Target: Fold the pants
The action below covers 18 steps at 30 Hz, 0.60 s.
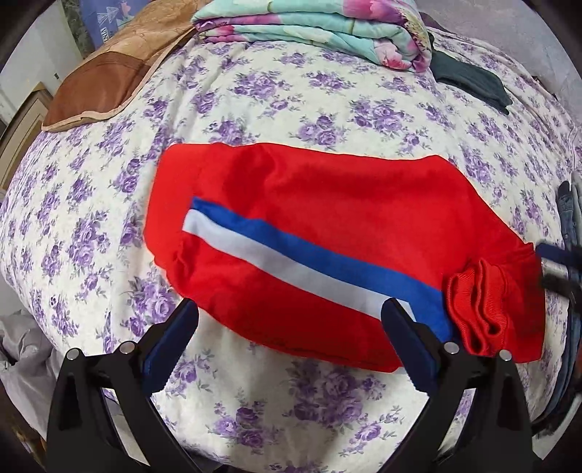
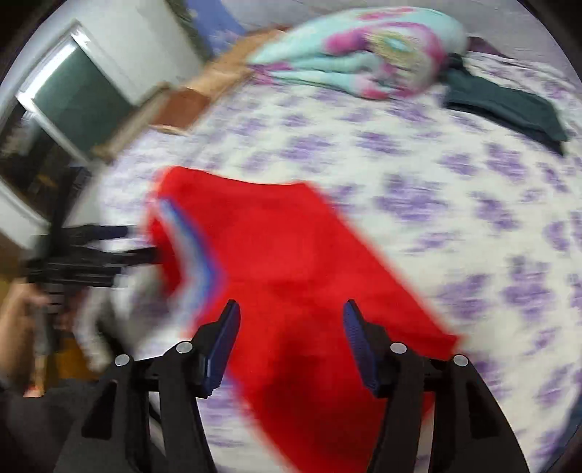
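Red pants (image 1: pixel 327 218) with a blue and white side stripe (image 1: pixel 291 254) lie folded on the flowered bedsheet (image 1: pixel 254 109); the ribbed cuffs (image 1: pixel 483 309) bunch at their right end. My left gripper (image 1: pixel 291 309) hovers over the near edge of the pants, open, nothing between its fingers. In the blurred right wrist view the pants (image 2: pixel 291 273) lie under my right gripper (image 2: pixel 291 313), which is open and holds nothing. The left gripper (image 2: pixel 91 254) shows at the pants' left end there.
A folded floral quilt (image 1: pixel 320 29) lies at the head of the bed beside a brown pillow (image 1: pixel 105 83). Dark green clothing (image 1: pixel 473 80) rests to the far right, with denim items (image 1: pixel 571 218) at the right edge. A hand (image 2: pixel 22 320) holds the left gripper.
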Motion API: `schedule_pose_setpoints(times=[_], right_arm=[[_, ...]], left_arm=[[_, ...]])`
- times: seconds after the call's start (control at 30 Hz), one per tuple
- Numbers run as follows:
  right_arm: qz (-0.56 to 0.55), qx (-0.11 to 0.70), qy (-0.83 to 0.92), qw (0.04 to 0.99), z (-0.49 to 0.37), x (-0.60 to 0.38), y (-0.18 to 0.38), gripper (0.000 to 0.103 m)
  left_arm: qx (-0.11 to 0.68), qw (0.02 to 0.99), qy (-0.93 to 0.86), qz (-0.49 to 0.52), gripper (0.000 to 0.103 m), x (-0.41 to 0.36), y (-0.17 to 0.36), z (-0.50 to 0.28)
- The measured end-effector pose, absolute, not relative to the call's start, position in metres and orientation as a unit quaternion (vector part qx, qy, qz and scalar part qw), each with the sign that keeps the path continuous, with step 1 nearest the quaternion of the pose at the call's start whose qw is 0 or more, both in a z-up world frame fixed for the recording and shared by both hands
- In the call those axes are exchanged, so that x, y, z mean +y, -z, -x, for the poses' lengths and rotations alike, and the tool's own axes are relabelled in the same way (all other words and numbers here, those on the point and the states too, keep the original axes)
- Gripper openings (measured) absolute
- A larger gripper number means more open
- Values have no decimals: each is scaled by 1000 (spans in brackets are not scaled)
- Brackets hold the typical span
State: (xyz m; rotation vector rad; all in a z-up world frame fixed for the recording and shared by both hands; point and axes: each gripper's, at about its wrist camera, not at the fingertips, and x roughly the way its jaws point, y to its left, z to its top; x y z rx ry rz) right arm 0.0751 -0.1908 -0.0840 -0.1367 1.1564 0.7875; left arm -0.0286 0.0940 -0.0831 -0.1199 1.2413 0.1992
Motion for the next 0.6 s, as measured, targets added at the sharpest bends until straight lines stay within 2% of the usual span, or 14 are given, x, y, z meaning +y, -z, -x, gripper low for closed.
schedule_pose_setpoints(times=[0.1,0.27,0.3,0.37,0.43,0.6], right_arm=[[134,553,-368,735,-82,-185,115,60],[248,541,-370,713,-71,-170,147,58],[247,542,-372,712,-72,-171,147,55],[237,551,-376,707,-76,-174,145,28],[218,556,-381,706,-81,-180,140,7],[135,541,-378,739,-91,-216,106,4]], left_arm=[[583,805,-92,61,98,93,86,30],[592,801,-84,36,98,80,91,32],[594,799,-84,34,98,79,92,33],[597,797,-87,36,98,80,93,33],[599,795,-90,38,98,82,93,33],[595,796,-95,48,98,86,89,31]])
